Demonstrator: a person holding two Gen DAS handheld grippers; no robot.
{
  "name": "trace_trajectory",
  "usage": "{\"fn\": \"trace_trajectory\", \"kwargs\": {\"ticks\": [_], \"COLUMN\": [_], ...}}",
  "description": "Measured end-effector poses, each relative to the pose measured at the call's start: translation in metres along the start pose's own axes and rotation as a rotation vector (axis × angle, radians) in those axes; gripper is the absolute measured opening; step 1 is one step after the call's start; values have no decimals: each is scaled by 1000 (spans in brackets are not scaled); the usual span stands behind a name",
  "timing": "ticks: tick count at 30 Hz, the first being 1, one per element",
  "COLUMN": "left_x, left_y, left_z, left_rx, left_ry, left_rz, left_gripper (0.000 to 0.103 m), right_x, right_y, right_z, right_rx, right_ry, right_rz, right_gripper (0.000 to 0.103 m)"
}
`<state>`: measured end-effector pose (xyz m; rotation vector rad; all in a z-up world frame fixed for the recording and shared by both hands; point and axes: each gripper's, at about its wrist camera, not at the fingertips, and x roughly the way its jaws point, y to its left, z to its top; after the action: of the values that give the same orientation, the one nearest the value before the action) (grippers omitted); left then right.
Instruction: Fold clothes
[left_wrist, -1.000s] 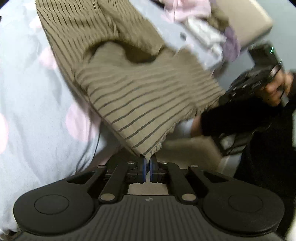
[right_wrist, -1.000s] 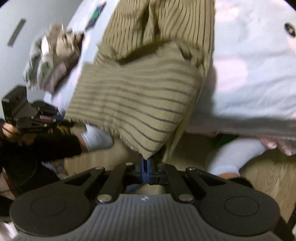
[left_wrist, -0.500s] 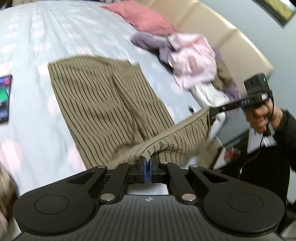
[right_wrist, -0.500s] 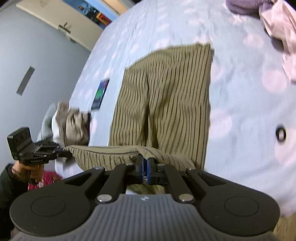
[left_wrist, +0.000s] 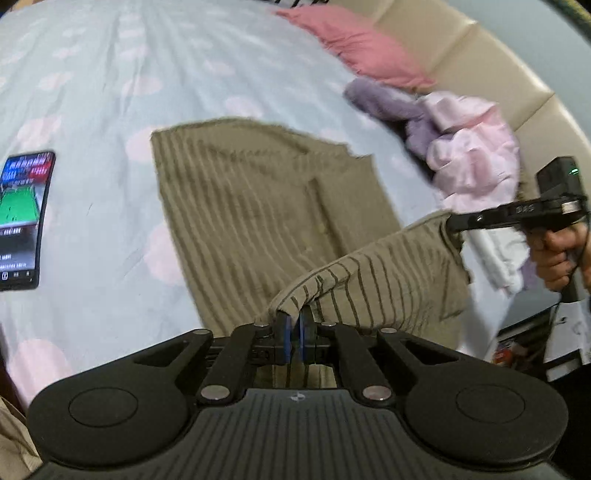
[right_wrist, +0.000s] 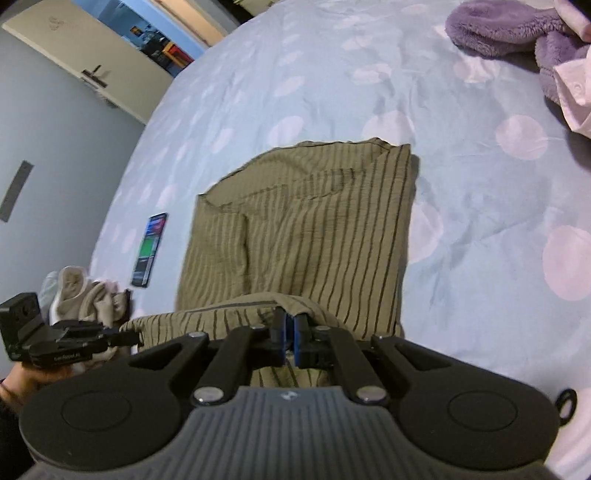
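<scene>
Left wrist view: both hand-held grippers, left (left_wrist: 293, 326) and right (right_wrist: 290, 334), pinch the lifted near hem of the garment (left_wrist: 258, 206) at lower centre; far part lies flat on the bed (left_wrist: 110, 92); fold unfinished.

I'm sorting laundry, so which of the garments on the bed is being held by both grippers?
The olive striped garment; the purple and pink clothes lie untouched.

A wide bed (right_wrist: 332, 74) in a pale blue sheet with pink dots fills the room. A padded beige headboard (left_wrist: 480, 62) curves behind it. Grey wall (right_wrist: 55, 166) and a cream door (right_wrist: 74, 48) stand beyond.
</scene>
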<state>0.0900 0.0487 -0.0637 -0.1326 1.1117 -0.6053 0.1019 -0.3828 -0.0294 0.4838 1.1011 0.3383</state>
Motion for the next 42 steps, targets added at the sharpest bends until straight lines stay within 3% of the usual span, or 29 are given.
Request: {"fn": "trace_trajectory", "kwargs": {"ticks": [2,5,8,11,14,18,21,26,28,31,33,35,39,42], "left_x": [-5,-12,-20,-16,-7,9,20,27,28,25,24,22,9,0], "left_y": [2,4,7,1,-6,-15,-22,-26,-26,-22,-17,-16,-18,-13], "left_z": [-3,-7,-10,-27,-48,-73,-83,-87,-87,-86,-85,-84,-78,-74], "left_rx": [0,1,2,32,81,112,144,154,154,148,129,124,118,83], "left_ry": [-14,-35,-56,-3,55,107,147,167,176,172,169,161,117,93], "left_rz": [24,61,97,69,41,25,40,23,15,16,15,26,35,36], "left_gripper": [11,13,22,35,37,38,38,38,38,34,26,3,1,1], "right_x": [4,-2,-14,-20,-17,-2,13,29,29,27,25,22,9,-13], "right_y": [-4,-12,-20,-24,-20,-2,0,-5,-7,-6,-5,-6,-4,-5], "right_z": [-3,-8,-17,-32,-55,-91,-109,-125,-127,-126,-125,-122,-117,-110], "right_rx": [17,26,13,-45,-148,-328,-346,-351,-345,-349,-354,-347,-330,-308], "right_ry": [-18,-46,-69,-47,24,155,230,269,257,223,206,206,231,189], "right_rz": [-33,-52,-59,-71,-71,-77,-78,-88,-72,-62,-66,-66,-57,-14], "right_gripper": [40,44,51,59,68,69,70,70,68,39,17,8,3,2]}}
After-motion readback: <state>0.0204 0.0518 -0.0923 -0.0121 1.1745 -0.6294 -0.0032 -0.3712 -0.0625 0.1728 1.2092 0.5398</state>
